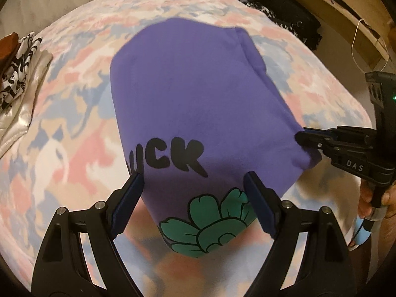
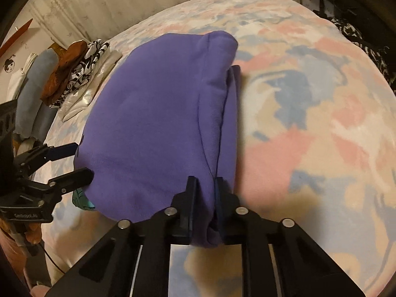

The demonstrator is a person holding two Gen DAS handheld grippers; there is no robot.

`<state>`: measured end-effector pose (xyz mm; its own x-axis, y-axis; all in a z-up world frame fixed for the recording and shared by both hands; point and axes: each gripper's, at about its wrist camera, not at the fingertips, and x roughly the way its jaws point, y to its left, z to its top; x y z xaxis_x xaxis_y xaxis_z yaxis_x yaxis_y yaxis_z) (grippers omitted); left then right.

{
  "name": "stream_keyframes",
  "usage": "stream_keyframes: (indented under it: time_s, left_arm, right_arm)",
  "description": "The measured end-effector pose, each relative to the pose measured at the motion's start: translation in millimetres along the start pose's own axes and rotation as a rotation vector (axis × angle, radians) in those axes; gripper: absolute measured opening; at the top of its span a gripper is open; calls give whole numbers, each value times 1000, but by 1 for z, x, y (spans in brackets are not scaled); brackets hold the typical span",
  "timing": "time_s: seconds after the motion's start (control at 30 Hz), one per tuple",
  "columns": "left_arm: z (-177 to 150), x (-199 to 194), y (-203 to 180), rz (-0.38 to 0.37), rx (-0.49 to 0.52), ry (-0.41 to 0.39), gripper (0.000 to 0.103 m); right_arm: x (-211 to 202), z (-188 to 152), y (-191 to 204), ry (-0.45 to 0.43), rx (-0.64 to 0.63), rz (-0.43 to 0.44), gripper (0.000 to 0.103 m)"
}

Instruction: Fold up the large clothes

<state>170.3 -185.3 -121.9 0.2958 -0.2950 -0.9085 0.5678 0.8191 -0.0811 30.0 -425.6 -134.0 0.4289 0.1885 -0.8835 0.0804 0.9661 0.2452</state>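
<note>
A folded purple sweatshirt (image 1: 188, 94) with black letters and a green flower print lies on the bed; it also shows in the right wrist view (image 2: 153, 113). My left gripper (image 1: 194, 185) is open, its fingers either side of the near edge of the sweatshirt, not clamped; it appears at the left in the right wrist view (image 2: 83, 159). My right gripper (image 2: 205, 190) is shut on the near right corner of the sweatshirt; in the left wrist view (image 1: 303, 137) it pinches that corner from the right.
The bed has a pastel pink, blue and cream cover (image 2: 309, 123). A pile of folded clothes (image 2: 71, 79) lies at the far left, also in the left wrist view (image 1: 17, 74). Dark clothing (image 1: 284, 7) and a wooden shelf (image 1: 346, 12) are at the far right.
</note>
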Motion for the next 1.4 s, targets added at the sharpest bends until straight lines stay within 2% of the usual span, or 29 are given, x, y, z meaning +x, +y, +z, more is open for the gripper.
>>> stream_keyframes:
  time_s: [0.17, 0.3, 0.6, 0.77, 0.87, 0.93, 1.13, 1.3, 1.4]
  left_arm:
    - [-10, 9, -14, 68, 67, -37, 82]
    - [-13, 9, -13, 72, 64, -63, 83]
    - [-13, 0, 7, 7, -92, -78, 85]
    - [-15, -10, 10, 3, -121, -83, 86]
    - [-18, -18, 9, 10, -122, -90, 87]
    - [-22, -23, 7, 9, -121, -86, 88]
    - [-36, -28, 3, 40, -107, -51, 88]
    - [-46, -42, 1, 18, -107, -69, 88]
    - [-47, -54, -1, 7, -110, -89, 88]
  right_arm:
    - [18, -10, 3, 22, -27, -53, 13]
    - [21, -14, 6, 19, -17, -65, 13]
    - [11, -14, 14, -16, 14, -81, 17]
    - [-8, -14, 20, -38, 24, -85, 20]
    - [-21, -19, 24, -49, 31, -74, 28]
    - [-31, -22, 27, -65, 33, -74, 38]
    - [-59, -33, 37, -89, 20, -49, 41]
    - [-81, -39, 52, -121, -22, -50, 61]
    - [-91, -41, 62, -129, -50, -50, 63]
